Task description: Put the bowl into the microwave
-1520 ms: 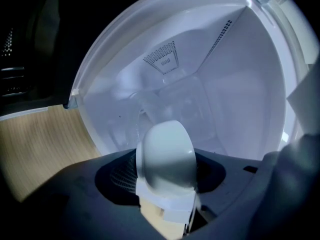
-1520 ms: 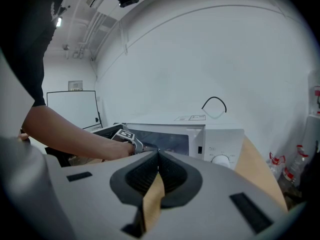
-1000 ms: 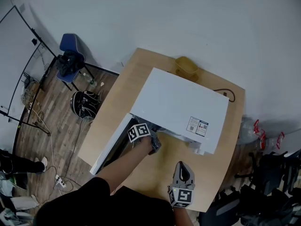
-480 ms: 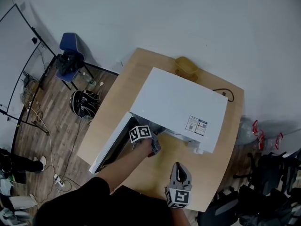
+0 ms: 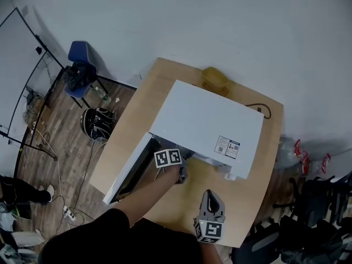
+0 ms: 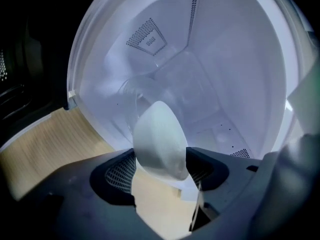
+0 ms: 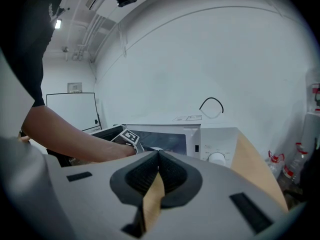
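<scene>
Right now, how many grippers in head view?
2. Left gripper at the open microwave, jaws just opening around the bowl; right gripper above the table, near edge. None hidden.

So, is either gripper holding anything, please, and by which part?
The left gripper straddles the wall of the white bowl inside the microwave; its jaws have just been opening, so a grip cannot be confirmed. The right gripper is shut, empty.

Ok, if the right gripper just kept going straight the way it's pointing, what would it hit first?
Probably the microwave front, around its door opening. The right gripper has only bare table before that, though depth is hard to judge.
</scene>
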`<state>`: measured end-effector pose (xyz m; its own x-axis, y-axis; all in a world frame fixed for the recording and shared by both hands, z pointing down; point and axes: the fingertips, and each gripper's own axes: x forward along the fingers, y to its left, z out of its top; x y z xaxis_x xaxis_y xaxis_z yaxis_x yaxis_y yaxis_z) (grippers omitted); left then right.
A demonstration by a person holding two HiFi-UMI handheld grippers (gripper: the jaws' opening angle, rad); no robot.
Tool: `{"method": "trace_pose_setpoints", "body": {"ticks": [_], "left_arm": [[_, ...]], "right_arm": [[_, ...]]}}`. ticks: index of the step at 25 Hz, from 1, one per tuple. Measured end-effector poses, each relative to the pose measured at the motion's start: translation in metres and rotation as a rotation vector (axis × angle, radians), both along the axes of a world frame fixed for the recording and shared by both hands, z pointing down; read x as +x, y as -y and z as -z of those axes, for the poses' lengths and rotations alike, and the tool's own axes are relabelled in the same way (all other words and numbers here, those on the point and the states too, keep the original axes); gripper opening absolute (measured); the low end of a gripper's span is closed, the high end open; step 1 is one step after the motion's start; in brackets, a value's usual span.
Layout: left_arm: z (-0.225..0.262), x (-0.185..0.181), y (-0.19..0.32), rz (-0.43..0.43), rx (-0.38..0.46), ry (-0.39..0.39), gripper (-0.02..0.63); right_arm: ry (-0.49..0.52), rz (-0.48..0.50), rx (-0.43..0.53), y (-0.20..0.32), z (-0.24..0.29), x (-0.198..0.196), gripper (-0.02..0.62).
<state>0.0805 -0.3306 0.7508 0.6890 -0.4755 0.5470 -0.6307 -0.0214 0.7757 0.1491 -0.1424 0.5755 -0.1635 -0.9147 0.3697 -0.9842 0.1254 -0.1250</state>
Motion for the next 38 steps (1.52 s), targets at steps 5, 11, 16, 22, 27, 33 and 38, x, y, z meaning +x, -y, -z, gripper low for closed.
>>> {"method": "trace_pose_setpoints", "body": {"ticks": [5,11,16,22,27,33,38], "left_arm": [[0.003,-0.004,0.008,-0.005,0.026,0.03,0.291],[0.002,-0.007,0.012,-0.031,0.062,0.113,0.295],[0.014,-0.004,0.013,-0.047,0.149,0.093,0.314],[0.009,-0.003,0.011,-0.05,0.135,0.069,0.347],[0.008,-0.005,0.014,-0.067,0.168,0.096,0.353],[0.021,-0.014,0.02,-0.059,0.264,0.054,0.353],[0.032,-0.022,0.014,-0.074,0.326,0.093,0.354]], "right_arm": [[0.002,-0.01,-0.003,-0.002,-0.002,0.004,0.06],[0.002,-0.009,-0.005,-0.003,-0.002,0.003,0.06],[-0.005,-0.013,-0.006,-0.006,-0.001,0.005,0.06],[0.008,-0.028,-0.025,-0.014,-0.007,0.005,0.06],[0.025,-0.011,-0.046,-0.021,-0.012,-0.01,0.06],[0.03,0.018,-0.03,-0.02,-0.005,-0.023,0.06],[0.019,-0.001,-0.024,-0.018,-0.004,-0.015,0.06]]}}
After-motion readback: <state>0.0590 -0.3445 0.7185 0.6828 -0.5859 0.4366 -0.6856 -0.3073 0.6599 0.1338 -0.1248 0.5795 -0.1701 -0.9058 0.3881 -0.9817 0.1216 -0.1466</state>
